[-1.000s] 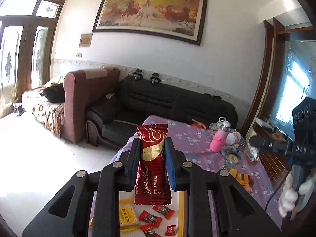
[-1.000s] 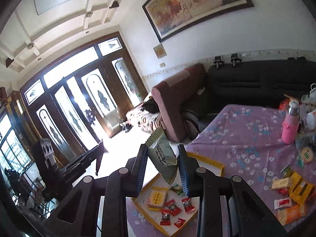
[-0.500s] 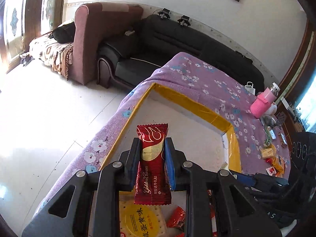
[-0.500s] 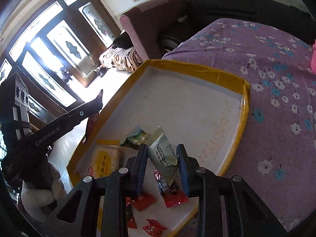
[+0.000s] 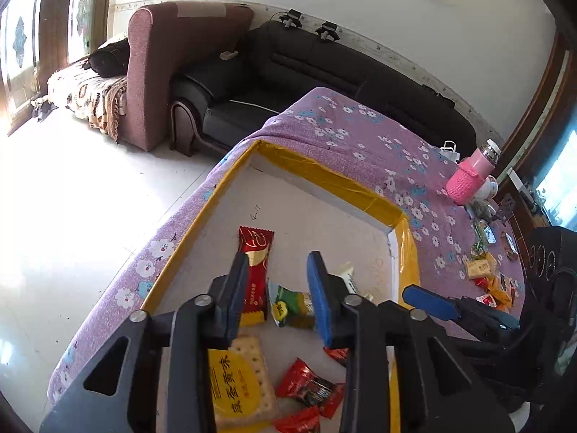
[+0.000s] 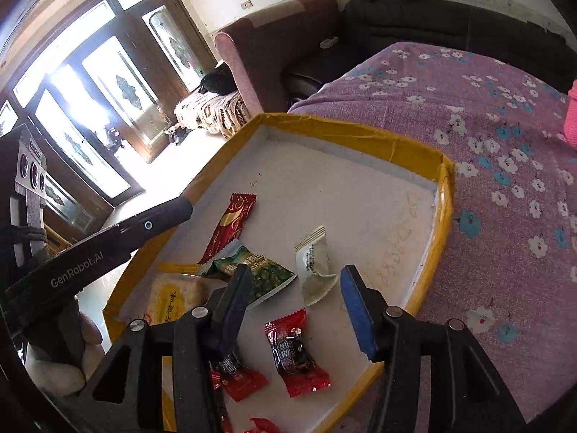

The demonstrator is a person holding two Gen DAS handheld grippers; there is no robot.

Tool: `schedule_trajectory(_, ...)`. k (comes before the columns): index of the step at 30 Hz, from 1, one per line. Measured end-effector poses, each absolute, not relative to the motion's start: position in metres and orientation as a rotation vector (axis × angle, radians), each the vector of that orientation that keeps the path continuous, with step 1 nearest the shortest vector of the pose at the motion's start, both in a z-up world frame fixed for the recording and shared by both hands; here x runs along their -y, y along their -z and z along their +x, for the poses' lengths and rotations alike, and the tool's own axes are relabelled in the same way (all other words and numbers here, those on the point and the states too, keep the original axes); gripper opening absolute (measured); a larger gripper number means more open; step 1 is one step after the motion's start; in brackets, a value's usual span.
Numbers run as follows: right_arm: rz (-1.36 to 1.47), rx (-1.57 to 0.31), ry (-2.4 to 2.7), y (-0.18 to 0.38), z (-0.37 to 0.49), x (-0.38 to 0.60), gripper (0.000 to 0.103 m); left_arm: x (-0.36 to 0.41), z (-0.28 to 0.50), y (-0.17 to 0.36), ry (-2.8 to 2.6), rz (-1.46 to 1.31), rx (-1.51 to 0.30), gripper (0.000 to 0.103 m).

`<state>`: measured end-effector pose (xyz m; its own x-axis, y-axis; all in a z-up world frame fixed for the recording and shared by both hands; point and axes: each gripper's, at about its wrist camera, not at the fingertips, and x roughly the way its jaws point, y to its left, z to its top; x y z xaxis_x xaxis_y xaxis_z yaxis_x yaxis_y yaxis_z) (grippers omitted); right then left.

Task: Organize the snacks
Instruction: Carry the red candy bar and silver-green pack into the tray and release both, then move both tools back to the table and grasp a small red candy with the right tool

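A white tray with a yellow taped rim [image 5: 324,176] [image 6: 360,137] lies on the purple flowered cloth. My left gripper [image 5: 277,263] hangs over it, its jaws opening. The red wafer bar [image 5: 254,274] [image 6: 230,227] lies loose on the tray floor beside the left finger. My right gripper [image 6: 294,278] is opening too. The grey-white packet [image 6: 313,267] [image 5: 346,278] lies flat below its gap, touched by neither pad. A green pea pack [image 6: 263,274] [image 5: 292,305], a yellow cracker pack [image 5: 238,379] [image 6: 173,299] and several red candies [image 6: 292,353] also rest in the tray.
A pink bottle [image 5: 472,176] and several loose snacks [image 5: 483,270] sit on the cloth to the right. The table edge and the floor [image 5: 90,216] run along the tray's left side. A maroon sofa [image 5: 173,54] and a black sofa [image 5: 324,72] stand behind.
Both grippers came down over the tray with their snacks, then their jaws spread. The red bar and the grey-white packet have dropped free onto the tray floor.
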<state>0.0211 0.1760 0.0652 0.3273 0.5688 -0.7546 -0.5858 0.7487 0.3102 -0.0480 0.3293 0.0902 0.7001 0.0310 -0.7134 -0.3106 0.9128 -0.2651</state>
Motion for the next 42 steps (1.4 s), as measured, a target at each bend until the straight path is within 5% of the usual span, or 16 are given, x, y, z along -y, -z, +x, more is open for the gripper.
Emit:
schedule_trajectory(2, 0.019, -0.94, -0.755, -0.076, 0.014, -0.156, 0.056, -0.31, -0.058, -0.1, -0.224, -0.387, -0.752, 0.079)
schedule_trajectory(14, 0.181, -0.809, -0.506, -0.11, -0.002, 0.022, 0.059, -0.176, -0.106, -0.148, -0.192, -0.175, -0.678, 0.079)
schedule_trajectory(28, 0.318, -0.785, -0.274, -0.106, 0.011, 0.169, 0.06, -0.108, -0.107, -0.133, -0.067, -0.169, -0.706, 0.079)
schedule_trajectory(42, 0.295, -0.929, -0.222, -0.074, 0.132, 0.155, 0.054, -0.115, -0.094, -0.108, 0.016, -0.267, -0.72, 0.079)
